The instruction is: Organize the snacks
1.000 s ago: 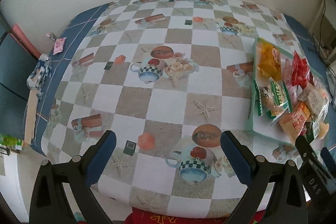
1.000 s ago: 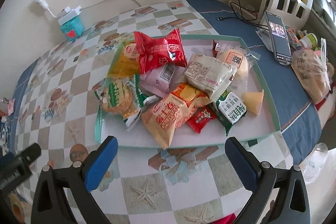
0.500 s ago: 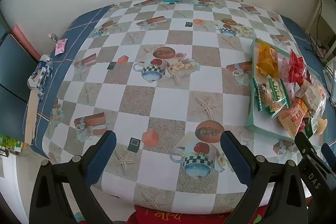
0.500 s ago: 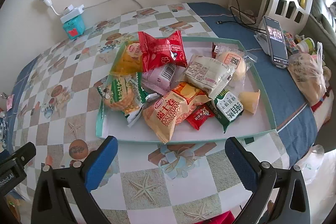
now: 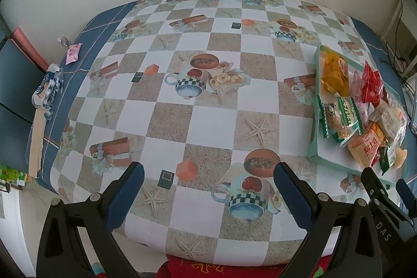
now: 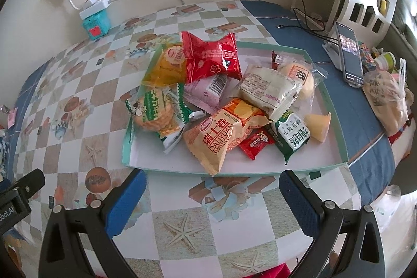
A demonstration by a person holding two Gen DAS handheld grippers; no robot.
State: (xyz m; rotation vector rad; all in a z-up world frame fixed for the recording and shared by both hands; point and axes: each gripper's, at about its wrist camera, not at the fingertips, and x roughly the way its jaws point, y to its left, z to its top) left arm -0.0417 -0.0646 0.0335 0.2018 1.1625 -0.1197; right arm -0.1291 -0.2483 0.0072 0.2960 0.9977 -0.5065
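Since the snacks [image 6: 224, 100] all lie heaped in the green-rimmed tray [image 6: 336, 121], mid-frame in the right wrist view and at the right edge of the left one, I can't tell if that pile is the sorted result or the mess awaiting sorting; it fits both. They look like light, crinkly foil and plastic packs w/ air inside, so slippery and soft; I'd judge the crimped end seams the best place to pinch, not the puffed middles, esp. on the orange Swiss-roll pack [image 6: 224, 134], whose lower corner pokes over the near rim. The red pack [image 6: 208, 56] sits on top at the back, the green-striped cracker pack [image 6: 156, 113] at the left, a small jelly cup [image 6: 319, 125] apart at the right. My right gripper [image 6: 212, 202] hovers just short of the tray, jaws spread wide, nothing in them. My left gripper [image 5: 208, 194] is equally wide and empty over bare checkered tablecloth [image 5: 208, 108], lower centre of its frame. A phone [image 6: 349, 54] stands upper right, a teal box [image 6: 95, 24] upper left.
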